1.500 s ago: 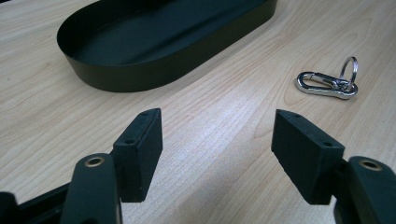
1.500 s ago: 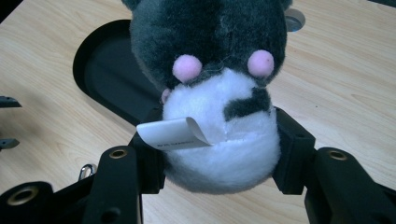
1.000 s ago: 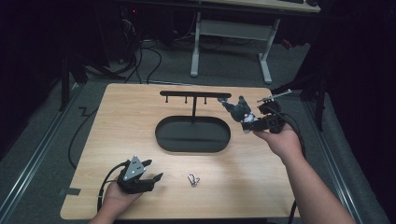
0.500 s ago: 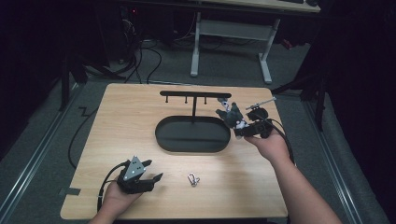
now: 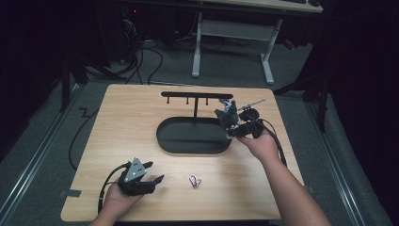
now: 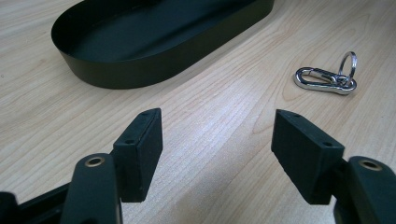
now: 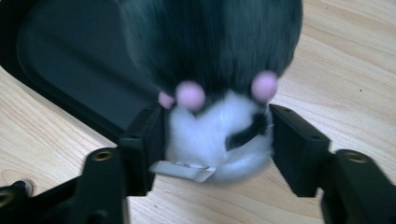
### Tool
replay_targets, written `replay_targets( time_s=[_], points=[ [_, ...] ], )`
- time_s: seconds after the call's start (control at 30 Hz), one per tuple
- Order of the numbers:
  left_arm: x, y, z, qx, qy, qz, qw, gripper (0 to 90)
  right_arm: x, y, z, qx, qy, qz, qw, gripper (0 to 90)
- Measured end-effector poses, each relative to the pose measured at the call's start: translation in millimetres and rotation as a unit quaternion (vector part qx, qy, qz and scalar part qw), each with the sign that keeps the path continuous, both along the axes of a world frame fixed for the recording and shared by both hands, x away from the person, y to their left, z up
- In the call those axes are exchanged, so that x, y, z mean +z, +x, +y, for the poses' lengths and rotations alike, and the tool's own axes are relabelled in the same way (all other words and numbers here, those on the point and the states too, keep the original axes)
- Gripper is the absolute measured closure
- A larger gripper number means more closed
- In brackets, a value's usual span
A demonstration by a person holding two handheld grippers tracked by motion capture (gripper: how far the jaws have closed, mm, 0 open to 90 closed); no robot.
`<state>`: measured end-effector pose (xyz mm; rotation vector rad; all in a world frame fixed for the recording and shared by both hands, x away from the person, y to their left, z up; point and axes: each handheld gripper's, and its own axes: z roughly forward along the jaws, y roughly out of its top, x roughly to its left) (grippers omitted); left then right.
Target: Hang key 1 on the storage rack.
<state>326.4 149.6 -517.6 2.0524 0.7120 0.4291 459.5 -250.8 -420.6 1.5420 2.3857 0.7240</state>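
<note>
A small plush toy (image 7: 219, 70) with dark grey fur, a white belly and pink paws sits between the jaws of my right gripper (image 7: 217, 140). The jaws have just been opening. The fur still brushes both pads, and the toy looks blurred against the sharp jaws. From above, the toy (image 5: 229, 114) and right gripper (image 5: 230, 121) hang over the right end of the black oval tray (image 5: 162, 136). My left gripper (image 5: 153, 172) rests at the table's front left, open and empty (image 6: 217, 140). A silver snap clip on a key ring (image 6: 327, 77) lies just beyond it (image 5: 194, 181).
A black rack with short hooks (image 5: 196, 95) stands on a post behind the tray. The tray wall (image 6: 140, 77) lies ahead of my left gripper. A cable (image 5: 77, 141) runs off the table's left edge. Desk legs (image 5: 266, 56) stand beyond the far edge.
My right hand has come down and to the left with the plush toy, from beside the rack's right end to the tray's right end. The left hand has stayed put.
</note>
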Motion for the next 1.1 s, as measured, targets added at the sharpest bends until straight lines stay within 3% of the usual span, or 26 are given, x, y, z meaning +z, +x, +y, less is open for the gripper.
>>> replay_targets(
  time_s=[0.13,0.27,0.37,0.4,0.47,0.7,0.73,0.8,0.83,0.9,0.97,1.0,1.03,1.1],
  points=[
    [0.1,0.2,0.5,0.001,-0.001,0.000,1.0000,34.5,2.6,-4.5,-0.9,0.005,-0.001,0.000,1.0000,36.6],
    [0.4,0.5,0.3,0.000,-0.001,0.000,1.0000,34.5,10.9,-22.0,-0.2,0.028,-0.002,-0.023,0.9993,39.5],
    [0.2,0.4,-0.7,-0.001,-0.001,0.000,1.0000,34.5,9.8,-42.3,-0.6,0.042,-0.009,-0.044,0.9981,42.5],
    [0.1,0.3,-1.1,-0.001,-0.001,0.000,1.0000,34.5,9.8,-42.3,-0.6,0.042,-0.009,-0.044,0.9981,42.5],
    [0.1,-0.1,-2.2,-0.003,0.001,0.001,1.0000,34.5,2.8,-57.1,-3.5,0.044,0.006,-0.065,0.9969,46.2],
    [-0.4,-0.3,-4.3,-0.006,0.002,0.002,1.0000,34.5,-25.0,-82.0,-10.9,0.033,0.027,-0.090,0.9950,45.5],
    [-0.2,-0.5,-4.6,-0.007,0.001,0.002,1.0000,34.5,-36.6,-90.0,-15.2,0.027,0.053,-0.094,0.9938,45.6],
    [-0.2,-0.7,-5.0,-0.007,0.000,0.002,1.0000,34.5,-41.1,-93.3,-16.6,0.023,0.059,-0.097,0.9933,45.5],
    [0.0,-0.9,-5.3,-0.008,0.000,0.003,1.0000,34.5,-56.0,-104.1,-19.7,0.015,0.074,-0.109,0.9912,45.7],
    [-0.3,-1.1,-6.2,-0.009,0.000,0.003,1.0000,34.5,-62.9,-109.3,-20.2,0.013,0.073,-0.112,0.9909,46.1],
    [-1.3,-1.1,-7.6,-0.012,-0.004,0.009,0.9999,34.6,-82.9,-126.9,-23.4,0.007,0.083,-0.138,0.9869,49.0],
    [-1.6,-1.2,-8.8,-0.013,-0.006,0.011,0.9998,34.6,-87.2,-130.5,-23.9,0.008,0.080,-0.139,0.9870,49.1],
    [-1.8,-1.5,-10.3,-0.015,-0.007,0.011,0.9998,34.6,-89.3,-132.6,-24.1,0.013,0.075,-0.131,0.9884,48.0],
    [-1.9,-2.4,-14.1,-0.021,-0.001,0.008,0.9997,34.7,-87.5,-137.3,-24.9,0.014,0.066,-0.144,0.9873,49.4]
  ],
)
